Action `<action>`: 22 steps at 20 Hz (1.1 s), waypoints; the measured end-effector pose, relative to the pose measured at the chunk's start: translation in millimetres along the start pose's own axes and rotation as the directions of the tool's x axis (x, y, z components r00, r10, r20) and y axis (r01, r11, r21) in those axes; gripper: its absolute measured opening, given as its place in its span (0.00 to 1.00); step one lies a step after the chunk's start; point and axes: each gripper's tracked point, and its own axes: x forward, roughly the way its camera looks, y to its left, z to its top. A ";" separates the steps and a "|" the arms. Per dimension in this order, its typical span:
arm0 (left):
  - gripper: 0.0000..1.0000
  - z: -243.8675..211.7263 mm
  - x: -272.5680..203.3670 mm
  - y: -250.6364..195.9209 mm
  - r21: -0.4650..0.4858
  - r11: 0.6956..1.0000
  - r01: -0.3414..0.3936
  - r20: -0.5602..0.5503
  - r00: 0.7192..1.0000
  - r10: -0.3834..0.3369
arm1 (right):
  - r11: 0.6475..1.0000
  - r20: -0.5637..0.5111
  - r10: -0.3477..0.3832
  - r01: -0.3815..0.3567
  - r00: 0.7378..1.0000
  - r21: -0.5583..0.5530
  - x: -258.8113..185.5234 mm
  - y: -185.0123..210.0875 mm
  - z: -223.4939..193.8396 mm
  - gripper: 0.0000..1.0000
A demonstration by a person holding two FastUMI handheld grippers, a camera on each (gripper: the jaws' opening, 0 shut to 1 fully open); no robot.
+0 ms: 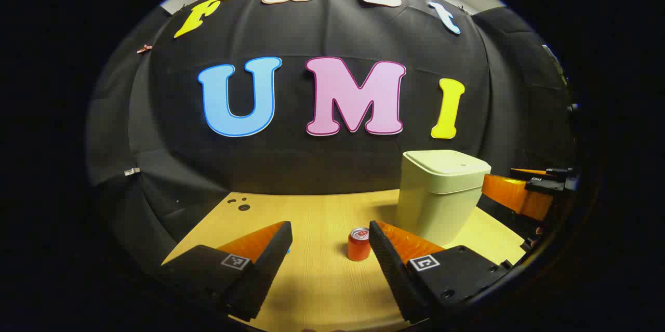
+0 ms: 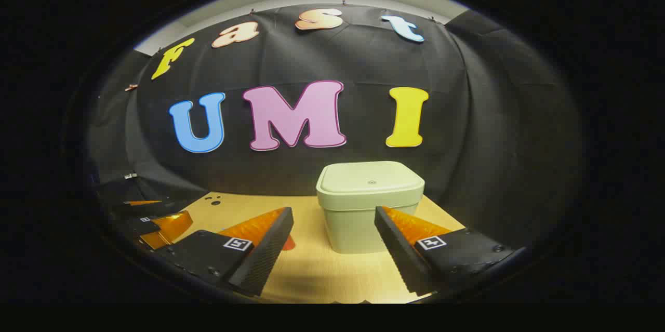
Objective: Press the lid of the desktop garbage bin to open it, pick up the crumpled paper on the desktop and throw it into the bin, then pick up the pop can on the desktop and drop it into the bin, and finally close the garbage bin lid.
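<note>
- On the wooden table [image 1: 322, 280], the pale green bin [image 1: 440, 194] stands toward the right in the left gripper view, lid [image 1: 446, 161] shut flat on top.
- In the right gripper view the same bin [image 2: 366, 207] sits almost dead centre, close to the back cloth wall [image 2: 483, 129], and its lid [image 2: 370, 180] is down there too.
- The pop can [image 1: 359, 243] is upright on the table, just left of the bin and nearer the camera. From the left gripper view it looks tucked right beside the inner edge of the right-hand finger, but I can't tell if they actually touch.
- Left gripper [image 1: 330, 236]: jaws spread wide, nothing between them, just bare table.
- Right gripper [image 2: 334, 223]: also spread wide, not gripping anything. The bin shows in the gap between its fingers, further back, no contact that I can see.
- A bit of red-orange pokes out behind the tip of the left-hand finger in the right gripper view, too hidden to say for sure what it is.
- The right gripper also shows at the far right edge of the left gripper view, just beside the bin, and the left one shows low at the left edge of the right gripper view.
- A few dark holes [image 1: 242, 203] mark the table's far left corner.
</note>
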 end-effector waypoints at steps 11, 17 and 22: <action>0.95 -4.2 6.6 -1.2 -0.001 1.000 0.005 -0.011 1.000 -0.005 | 1.000 -0.015 0.015 -0.016 1.000 -0.019 8.4 3.6 -3.3 0.99; 0.96 -7.5 6.4 -2.6 -0.001 1.000 -0.007 -0.015 1.000 0.007 | 0.999 -0.018 0.033 -0.033 0.999 -0.029 7.5 3.3 -5.2 0.99; 0.95 -9.2 5.7 -9.2 -0.009 1.000 0.007 -0.014 1.000 -0.008 | 0.998 -0.032 0.042 -0.043 0.999 -0.039 5.1 4.0 -10.4 0.99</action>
